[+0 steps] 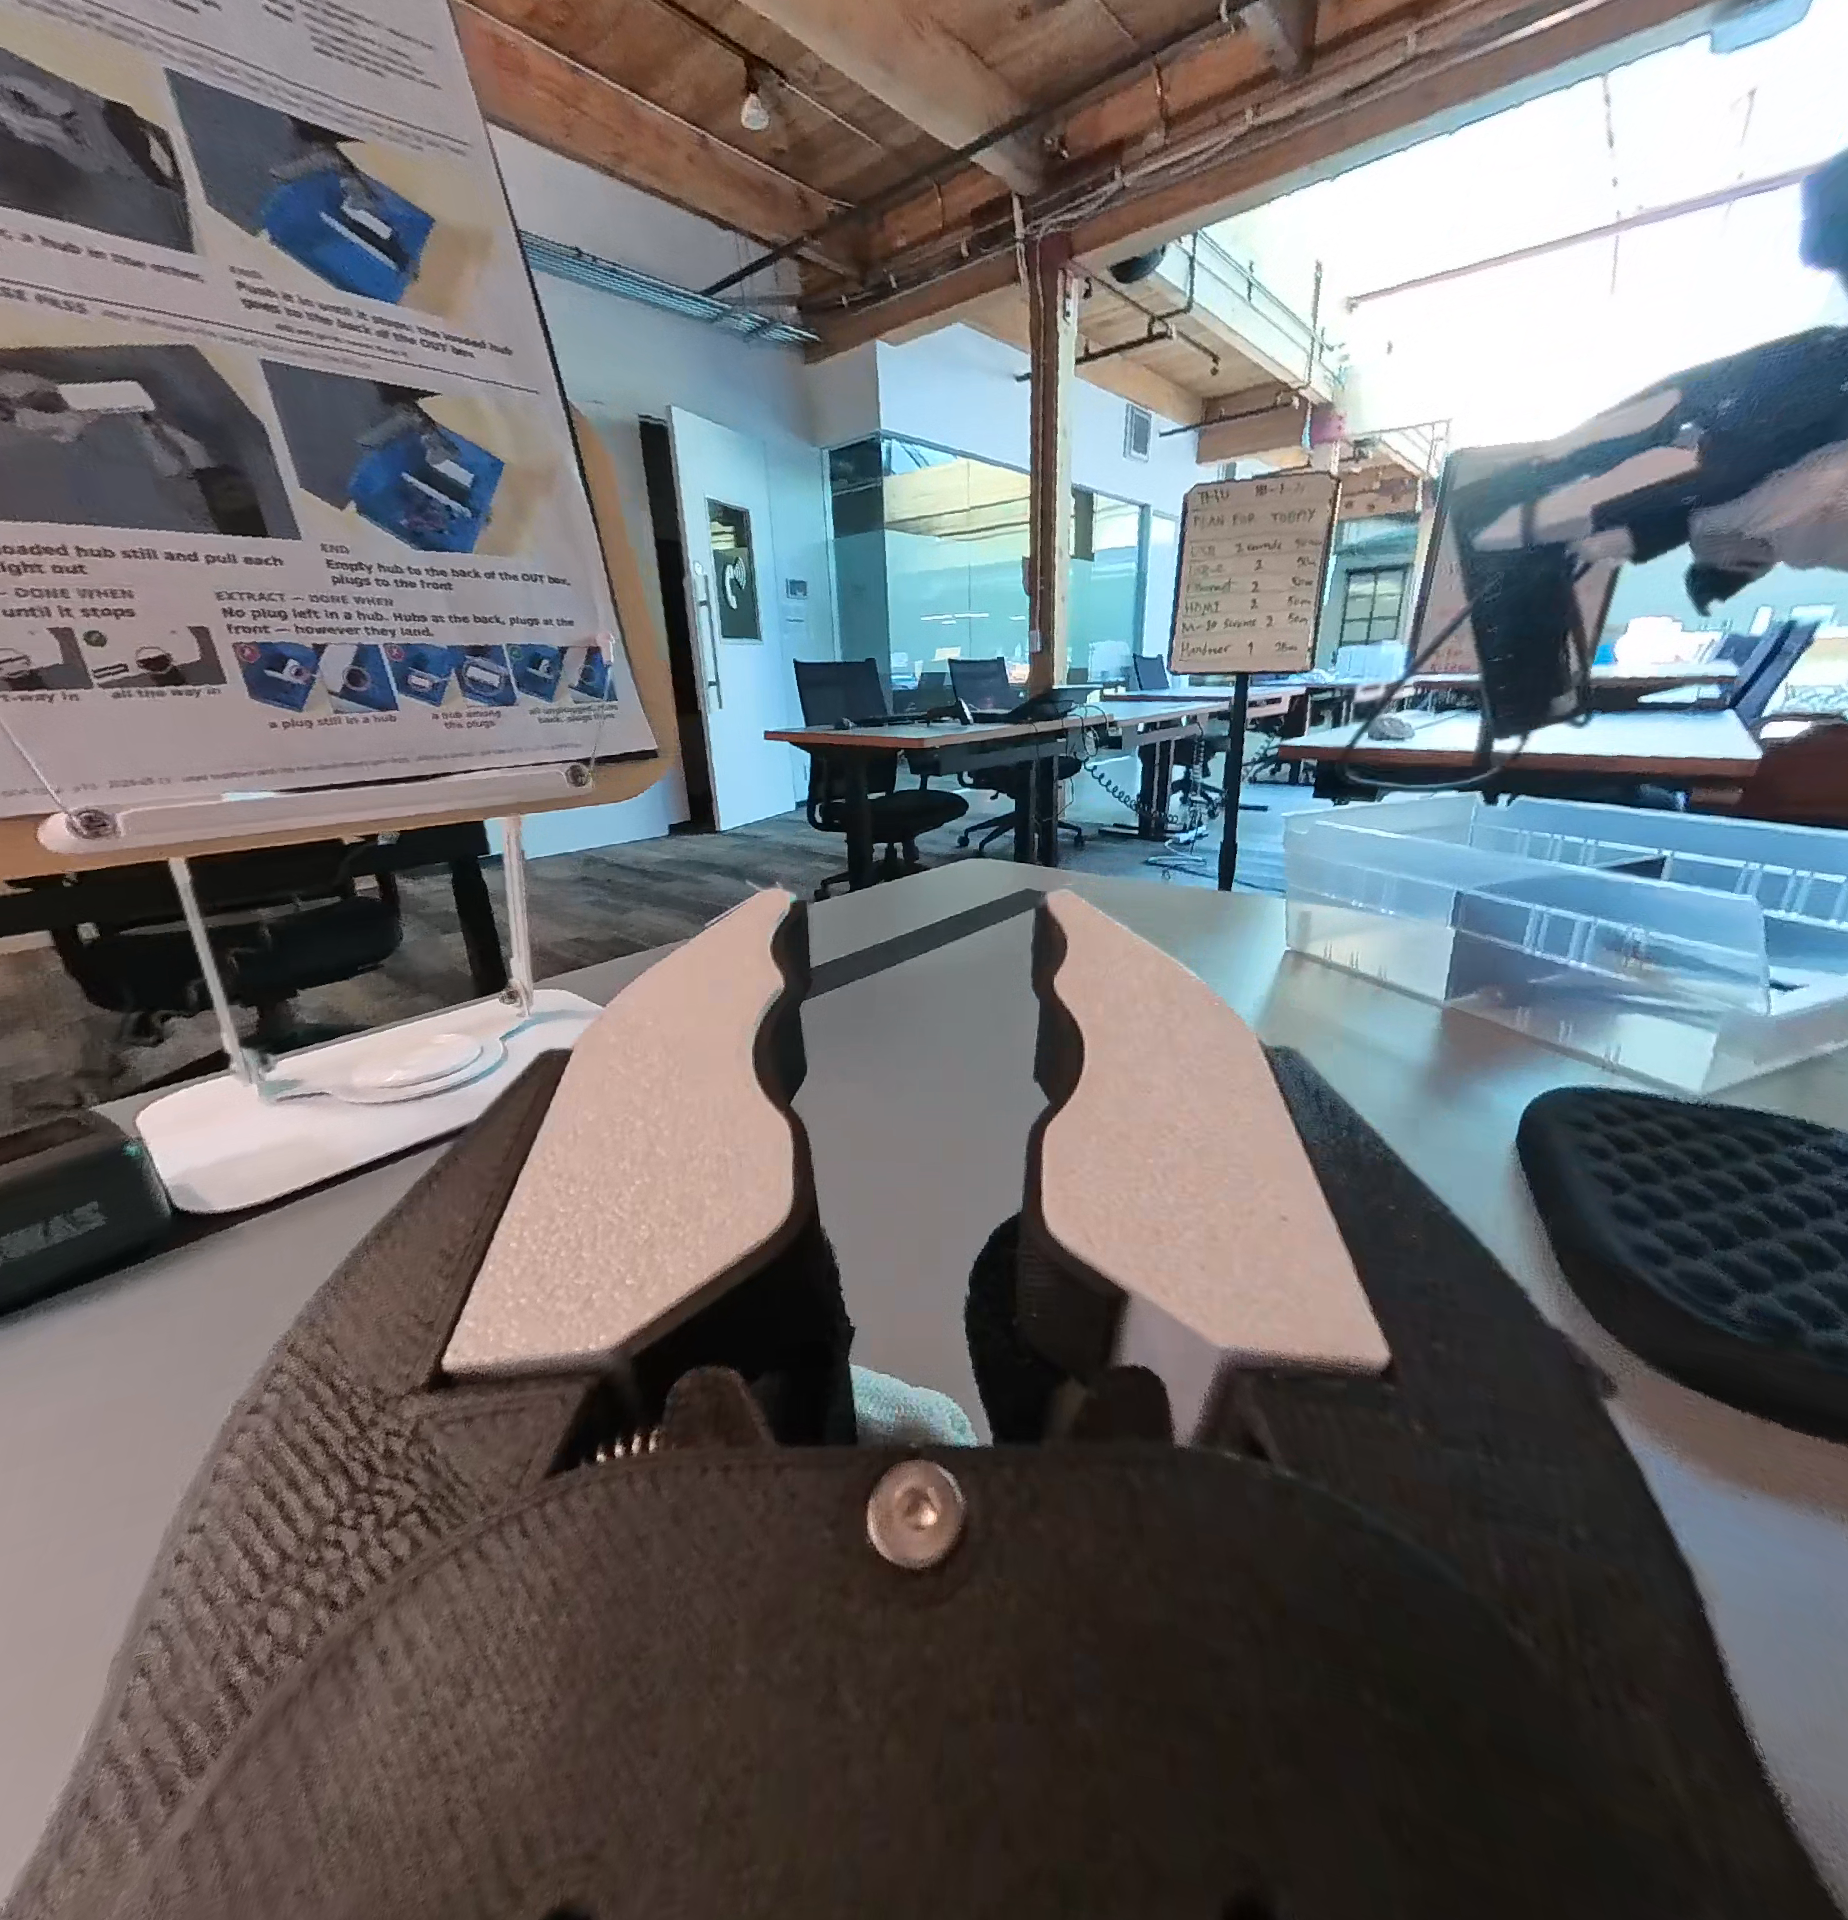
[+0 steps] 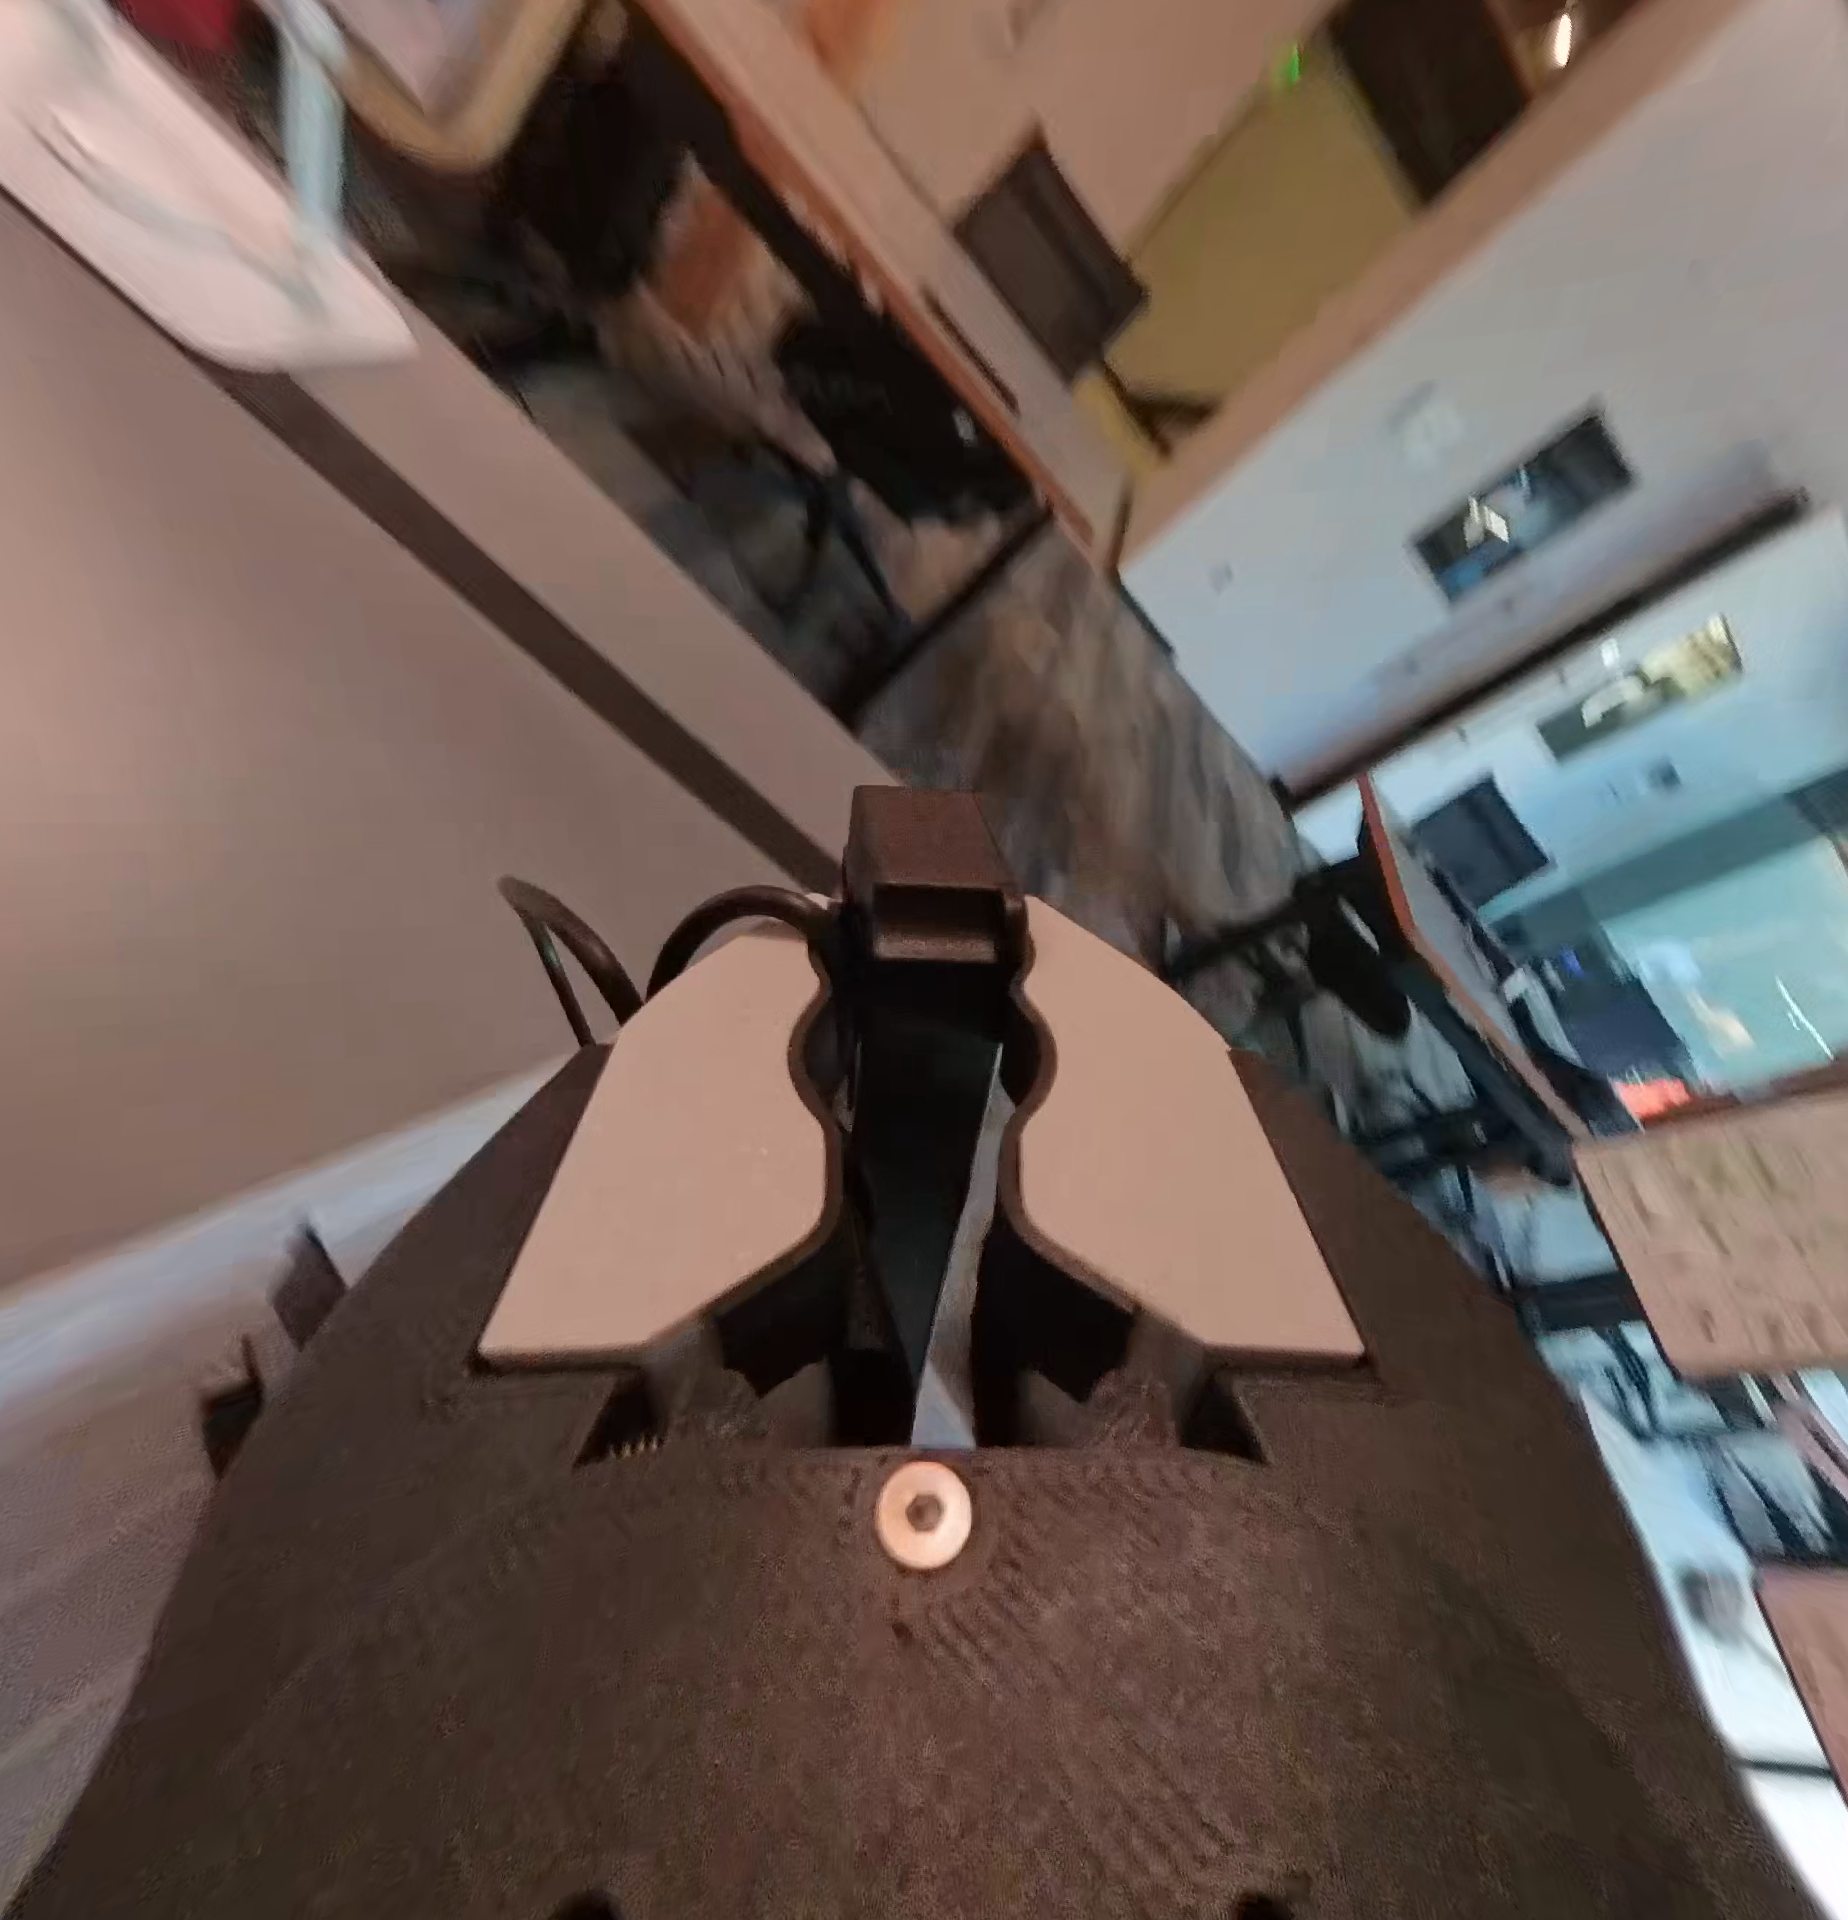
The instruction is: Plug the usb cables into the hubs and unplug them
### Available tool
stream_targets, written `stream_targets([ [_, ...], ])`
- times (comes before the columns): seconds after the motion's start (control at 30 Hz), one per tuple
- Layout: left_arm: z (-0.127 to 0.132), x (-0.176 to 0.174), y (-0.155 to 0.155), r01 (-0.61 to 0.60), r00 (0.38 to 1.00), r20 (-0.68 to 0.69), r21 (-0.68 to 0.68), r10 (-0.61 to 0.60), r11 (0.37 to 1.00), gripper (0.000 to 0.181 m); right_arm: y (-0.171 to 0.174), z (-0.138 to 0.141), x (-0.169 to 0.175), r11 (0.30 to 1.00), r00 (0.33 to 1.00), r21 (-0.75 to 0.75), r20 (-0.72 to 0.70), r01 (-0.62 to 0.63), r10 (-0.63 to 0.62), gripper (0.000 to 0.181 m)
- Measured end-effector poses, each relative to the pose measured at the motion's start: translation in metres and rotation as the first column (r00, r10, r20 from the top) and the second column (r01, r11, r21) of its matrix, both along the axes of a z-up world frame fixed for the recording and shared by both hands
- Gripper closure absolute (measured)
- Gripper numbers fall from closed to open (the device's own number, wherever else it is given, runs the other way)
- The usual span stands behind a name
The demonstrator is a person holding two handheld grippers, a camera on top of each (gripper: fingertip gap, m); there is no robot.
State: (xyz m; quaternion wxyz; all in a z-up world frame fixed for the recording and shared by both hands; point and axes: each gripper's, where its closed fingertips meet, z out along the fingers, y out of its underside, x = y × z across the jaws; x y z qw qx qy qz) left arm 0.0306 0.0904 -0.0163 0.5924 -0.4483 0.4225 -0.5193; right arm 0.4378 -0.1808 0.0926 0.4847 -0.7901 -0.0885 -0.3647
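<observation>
My left gripper [image 1: 915, 914] is open and empty, low over the grey table [image 1: 1367, 1039] and a dark mat [image 1: 915, 1039]. My right gripper [image 2: 925, 940] is shut on a black USB hub [image 2: 920, 831], which sticks out past the fingertips. A thin black cable [image 2: 572, 956] loops out to the left of the hub. In the left wrist view the right gripper [image 1: 1564, 520] is raised at the upper right, holding the hub [image 1: 1522, 623] in the air with the cable [image 1: 1419, 696] dangling. The right wrist view is tilted and blurred.
A clear plastic divided tray [image 1: 1522, 914] stands on the table at the right. An instruction sheet on a white stand [image 1: 276, 416] stands at the left. A black mesh pad [image 1: 1709, 1247] lies near right, a dark box [image 1: 47, 1216] at the left edge. Office desks are behind. There is about 50 centimeters between the tips of the two grippers.
</observation>
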Motion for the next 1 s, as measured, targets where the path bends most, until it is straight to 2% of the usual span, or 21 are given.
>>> stream_targets([
  [0.07,-0.003,0.002,-0.002,-0.005,1.000,-0.022,0.031,0.005,1.000,0.141,-0.017,-0.031,0.028,0.992,0.995,-0.078,-0.006,0.104,-0.104,0.154],
  [0.17,-0.007,0.005,-0.005,-0.010,0.999,-0.051,0.076,0.013,0.997,0.141,-0.030,-0.082,0.052,0.952,0.981,-0.236,0.010,0.193,-0.196,0.153],
  [0.27,-0.009,0.008,-0.006,-0.008,0.998,-0.067,0.094,0.014,0.996,0.141,-0.021,-0.127,0.052,0.916,0.984,-0.365,0.000,0.168,-0.181,0.153],
  [0.37,-0.011,0.008,-0.006,-0.006,0.997,-0.073,0.090,0.013,0.996,0.141,-0.009,-0.156,0.053,0.865,0.983,-0.472,0.014,0.168,-0.183,0.154],
  [0.47,-0.009,0.006,-0.005,-0.009,0.998,-0.061,0.085,0.014,0.996,0.141,-0.002,-0.182,0.048,0.801,0.986,-0.588,-0.037,0.112,-0.165,0.153],
  [0.63,-0.006,0.004,-0.004,-0.005,0.999,-0.046,0.075,0.008,0.997,0.141,-0.001,-0.195,0.041,0.754,0.978,-0.656,-0.151,0.012,-0.147,0.154],
  [0.7,-0.005,0.004,-0.005,-0.006,0.999,-0.045,0.079,0.010,0.997,0.141,-0.006,-0.193,0.041,0.721,0.972,-0.692,-0.171,-0.001,-0.162,0.142],
  [0.77,-0.005,0.003,-0.005,-0.008,0.999,-0.045,0.082,0.012,0.997,0.141,-0.016,-0.188,0.040,0.662,0.965,-0.749,-0.184,-0.016,-0.185,0.124],
  [0.87,-0.004,0.003,-0.004,-0.011,0.999,-0.041,0.080,0.015,0.997,0.141,-0.034,-0.178,0.031,0.553,0.951,-0.831,-0.213,-0.054,-0.227,0.116],
  [1.0,-0.003,0.001,-0.004,-0.017,0.999,-0.035,0.083,0.020,0.996,0.140,-0.045,-0.156,0.023,0.478,0.942,-0.876,-0.217,-0.071,-0.258,0.106],
])
